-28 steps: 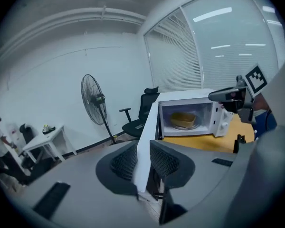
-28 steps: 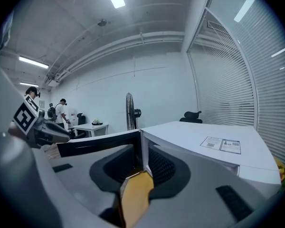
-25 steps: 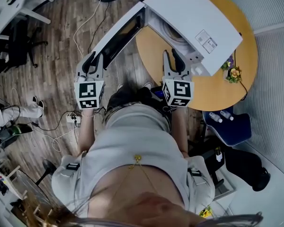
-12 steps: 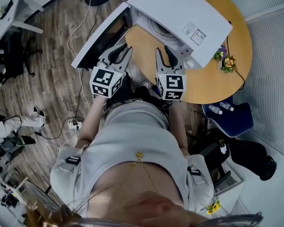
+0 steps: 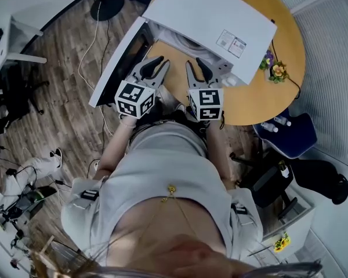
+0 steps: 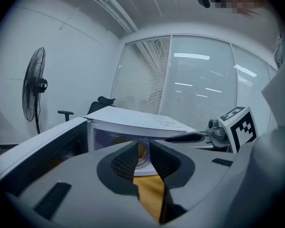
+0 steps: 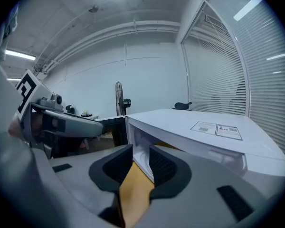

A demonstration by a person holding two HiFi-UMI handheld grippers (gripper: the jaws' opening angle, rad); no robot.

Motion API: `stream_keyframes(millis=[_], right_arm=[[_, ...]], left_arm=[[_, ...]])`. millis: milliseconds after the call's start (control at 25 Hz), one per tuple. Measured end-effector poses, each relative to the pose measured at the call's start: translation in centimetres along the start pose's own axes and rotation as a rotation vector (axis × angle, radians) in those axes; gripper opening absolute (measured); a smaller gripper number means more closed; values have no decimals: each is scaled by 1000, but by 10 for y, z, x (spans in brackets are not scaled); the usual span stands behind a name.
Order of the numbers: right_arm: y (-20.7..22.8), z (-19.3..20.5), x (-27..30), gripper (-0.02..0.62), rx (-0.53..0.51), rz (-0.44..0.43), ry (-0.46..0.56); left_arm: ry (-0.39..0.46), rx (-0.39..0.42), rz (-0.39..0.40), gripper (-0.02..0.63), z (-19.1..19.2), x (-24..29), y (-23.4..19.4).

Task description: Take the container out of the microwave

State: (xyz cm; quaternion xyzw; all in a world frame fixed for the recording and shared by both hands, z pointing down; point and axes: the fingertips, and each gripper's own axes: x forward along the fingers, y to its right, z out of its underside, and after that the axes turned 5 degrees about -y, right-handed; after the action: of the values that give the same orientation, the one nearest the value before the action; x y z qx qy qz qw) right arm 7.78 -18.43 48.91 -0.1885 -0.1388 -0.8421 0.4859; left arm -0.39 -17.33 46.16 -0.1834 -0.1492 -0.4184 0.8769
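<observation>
While poised before the open microwave [image 5: 214, 10] on the worktop [image 5: 261, 103], holds left hand-held gripper [image 5: 157, 68] and right hand-held gripper [image 5: 195, 68] side by side, jaws apart and empty, ready for reaching the container [image 6: 145, 165], seemingly the pale shape inside the cavity.

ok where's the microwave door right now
In the head view the door stands swung open at upper left, out over the floor beyond the table edge, just left of the left gripper.
</observation>
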Motion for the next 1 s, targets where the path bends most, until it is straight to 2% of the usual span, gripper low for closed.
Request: stream_keyframes(millis=[400, 560, 1000], right_arm=[[6, 5, 35, 118, 62, 105, -57], [9, 8, 47, 118, 77, 148, -75], [15, 20, 76, 118, 75, 203, -146]], left_arm=[[-4, -10, 167, 87, -11, 35, -13], [-33, -12, 222, 87, -9, 44, -20], [-50, -33, 317, 87, -2, 59, -27]])
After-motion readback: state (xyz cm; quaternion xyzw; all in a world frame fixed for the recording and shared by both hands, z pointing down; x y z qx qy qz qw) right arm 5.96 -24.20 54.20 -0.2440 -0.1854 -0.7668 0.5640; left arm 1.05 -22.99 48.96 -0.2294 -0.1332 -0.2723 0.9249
